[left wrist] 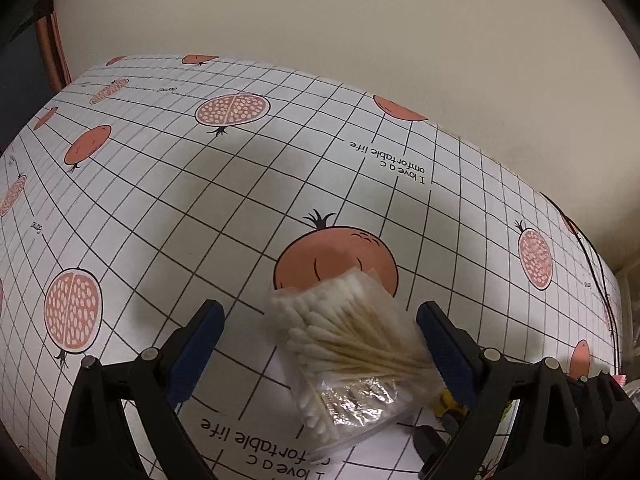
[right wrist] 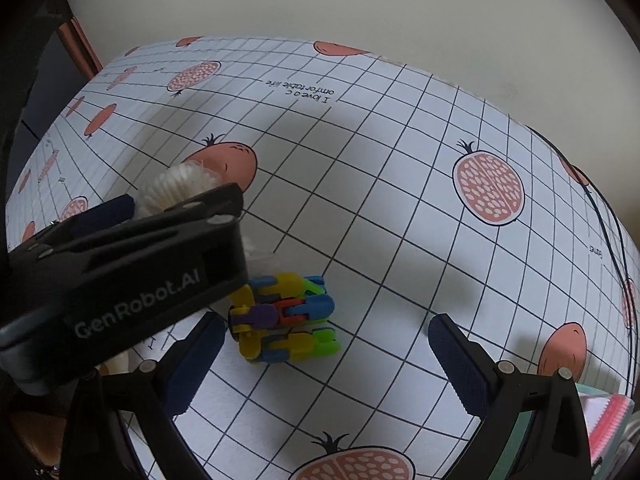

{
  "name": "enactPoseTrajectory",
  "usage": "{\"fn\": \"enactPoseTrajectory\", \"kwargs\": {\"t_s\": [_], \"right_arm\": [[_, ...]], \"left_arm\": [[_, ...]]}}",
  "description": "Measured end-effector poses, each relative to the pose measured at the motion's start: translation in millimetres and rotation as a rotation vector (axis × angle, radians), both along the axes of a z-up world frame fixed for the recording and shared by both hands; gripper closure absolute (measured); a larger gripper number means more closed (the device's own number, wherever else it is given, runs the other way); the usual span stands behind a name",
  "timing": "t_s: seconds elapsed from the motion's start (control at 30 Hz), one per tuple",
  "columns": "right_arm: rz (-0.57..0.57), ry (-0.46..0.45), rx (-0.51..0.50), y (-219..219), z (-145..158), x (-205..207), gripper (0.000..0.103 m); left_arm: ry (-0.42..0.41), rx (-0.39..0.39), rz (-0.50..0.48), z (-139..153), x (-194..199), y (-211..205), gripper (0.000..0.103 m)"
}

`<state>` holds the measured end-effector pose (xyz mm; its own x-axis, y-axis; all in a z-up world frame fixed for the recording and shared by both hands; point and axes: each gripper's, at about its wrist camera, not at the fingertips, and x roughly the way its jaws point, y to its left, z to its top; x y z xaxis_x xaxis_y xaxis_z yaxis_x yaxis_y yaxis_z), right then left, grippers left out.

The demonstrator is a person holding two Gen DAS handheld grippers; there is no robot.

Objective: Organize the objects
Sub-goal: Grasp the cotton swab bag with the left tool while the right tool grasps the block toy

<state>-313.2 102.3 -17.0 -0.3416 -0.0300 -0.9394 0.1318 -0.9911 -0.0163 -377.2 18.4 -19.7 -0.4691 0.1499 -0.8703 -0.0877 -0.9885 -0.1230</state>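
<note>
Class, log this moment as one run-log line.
left gripper: open, around cotton swab bag | right gripper: open, at plastic block toy | tablecloth

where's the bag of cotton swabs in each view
Left wrist: bag of cotton swabs lies low centre, between the open fingers of the left gripper.
Right wrist: only its white tips show at left, behind the left gripper's body.
Shared landmark: the whole pomegranate print just beyond the tips.

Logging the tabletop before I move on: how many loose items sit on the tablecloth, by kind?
Bag of cotton swabs: 1
Multicoloured plastic link toy: 1
Total: 2. Items cut off at the right edge of the right wrist view are not counted.
</note>
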Motion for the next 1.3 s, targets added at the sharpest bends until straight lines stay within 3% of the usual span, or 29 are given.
{"fn": "enactPoseTrajectory", "kwargs": {"t_s": [0.33, 0.67, 1.0, 1.3], "right_arm": [[0.006, -0.002, 0.027, 0.4, 0.0, 1.8, 0.007], [-0.001, 0.015, 0.032, 0.7, 7.7, 4.5, 0.032], [0.003, 0.018, 0.024, -0.7, 12.6, 3.1, 0.057], [-0.012, 0.01, 0.04, -4.1, 9.1, 11.9, 0.059]], "left_arm": [[0.024, -0.031, -0.003, -1.4, 1.1, -6.9, 0.008], [0.049, -0.091, 0.02, 2.0, 3.5, -17.9, 0.041], [0.066, -0.084, 0.027, 2.4, 5.7, -26.7, 0.05], [0.047, -0.059, 0.042, 4.4, 11.1, -33.7, 0.06]]}}
